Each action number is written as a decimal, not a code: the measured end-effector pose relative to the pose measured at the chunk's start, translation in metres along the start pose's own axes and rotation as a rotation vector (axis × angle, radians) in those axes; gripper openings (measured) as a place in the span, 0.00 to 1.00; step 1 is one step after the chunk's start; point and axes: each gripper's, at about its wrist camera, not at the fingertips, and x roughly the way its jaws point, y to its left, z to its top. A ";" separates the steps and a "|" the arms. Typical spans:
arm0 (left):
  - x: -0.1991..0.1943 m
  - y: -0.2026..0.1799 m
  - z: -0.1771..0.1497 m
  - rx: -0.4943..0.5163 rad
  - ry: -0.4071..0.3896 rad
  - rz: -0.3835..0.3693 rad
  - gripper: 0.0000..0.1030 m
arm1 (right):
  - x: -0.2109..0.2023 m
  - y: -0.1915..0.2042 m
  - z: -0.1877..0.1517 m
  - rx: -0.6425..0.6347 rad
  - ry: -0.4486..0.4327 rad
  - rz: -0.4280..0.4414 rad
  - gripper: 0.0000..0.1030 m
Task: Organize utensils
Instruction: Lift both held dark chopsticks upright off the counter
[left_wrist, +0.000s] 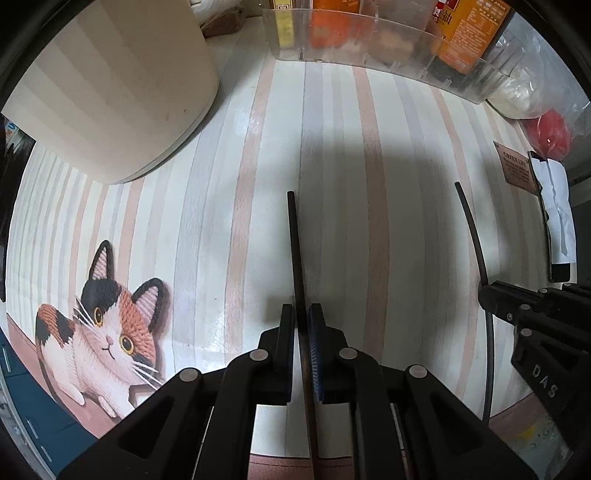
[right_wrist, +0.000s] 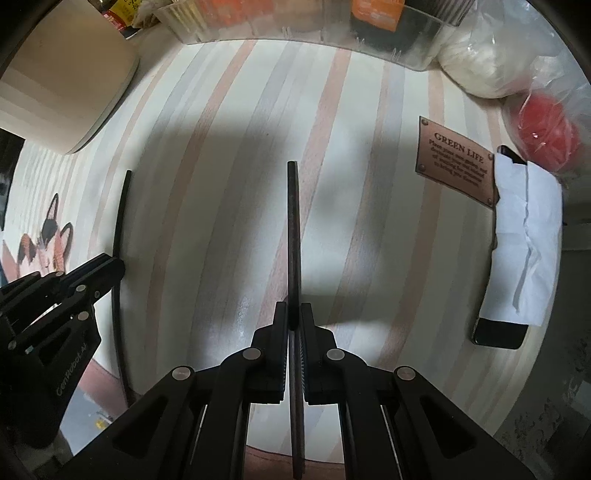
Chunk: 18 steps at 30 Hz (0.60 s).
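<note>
Over the striped mat (left_wrist: 207, 206), everything sits around its printed cat (left_wrist: 107, 332), which is at the mat's left edge. Behind the cat stands a cream tub (left_wrist: 110, 85). To the cat's right the left gripper (left_wrist: 301, 314) points down at the mat, its jaws pinched tight on one dark chopstick (left_wrist: 295, 251), which sticks out past the fingertips above the stripes. Farther right of the cat, the right gripper (right_wrist: 294, 312) does the same, clamped on a second chopstick (right_wrist: 293, 229) held roughly parallel to the first; from each wrist view the other gripper and its stick show off to the side. Far behind them, along the mat's back edge, runs a clear bin (left_wrist: 388, 44) of bottles and packets. At the mat's right end, farthest from the cat, are a brown label (right_wrist: 456, 162), a dark flat thing under white paper (right_wrist: 524, 236), and a bag with something red (right_wrist: 546, 129).
</note>
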 end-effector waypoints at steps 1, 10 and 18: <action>0.004 -0.006 0.009 0.003 -0.003 -0.003 0.05 | 0.000 0.002 -0.001 0.001 -0.006 -0.013 0.05; -0.028 -0.010 -0.004 0.006 -0.090 -0.021 0.03 | -0.009 0.008 -0.027 0.101 -0.120 0.015 0.05; -0.098 0.010 -0.010 -0.013 -0.235 -0.064 0.03 | -0.061 0.009 -0.040 0.127 -0.275 0.105 0.05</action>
